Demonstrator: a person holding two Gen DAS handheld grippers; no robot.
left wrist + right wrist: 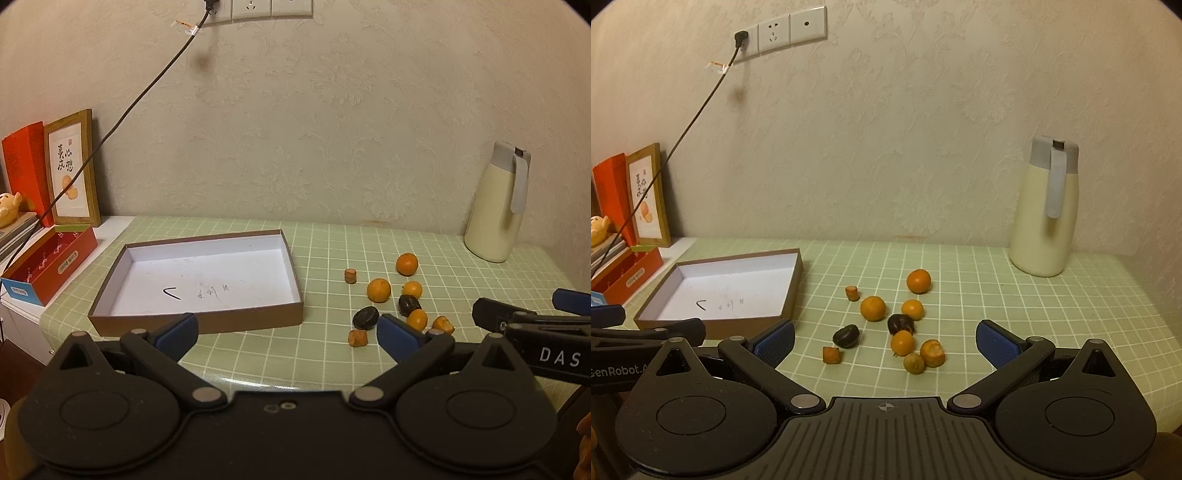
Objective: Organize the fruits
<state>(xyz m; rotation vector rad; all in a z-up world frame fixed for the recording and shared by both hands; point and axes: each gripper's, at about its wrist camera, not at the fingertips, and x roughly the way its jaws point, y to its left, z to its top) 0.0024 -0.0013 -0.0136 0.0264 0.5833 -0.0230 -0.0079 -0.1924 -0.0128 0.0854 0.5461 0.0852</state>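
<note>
Two claws hang spread over the green-checked desk [997,280], neither holding anything. In the right wrist view, the right claw [885,343] frames the scattered fruits: small oranges [918,281] at about twelve o'clock, two dark fruits [901,324] among them, and cut orange pieces [832,355] nearer the fingers. At ten o'clock lies the brown box [792,288] with its white floor bare. In its own view, the left claw [288,334] sits just before that box, the fruits at two o'clock. A cream jug [1043,210] stands at one o'clock.
</note>
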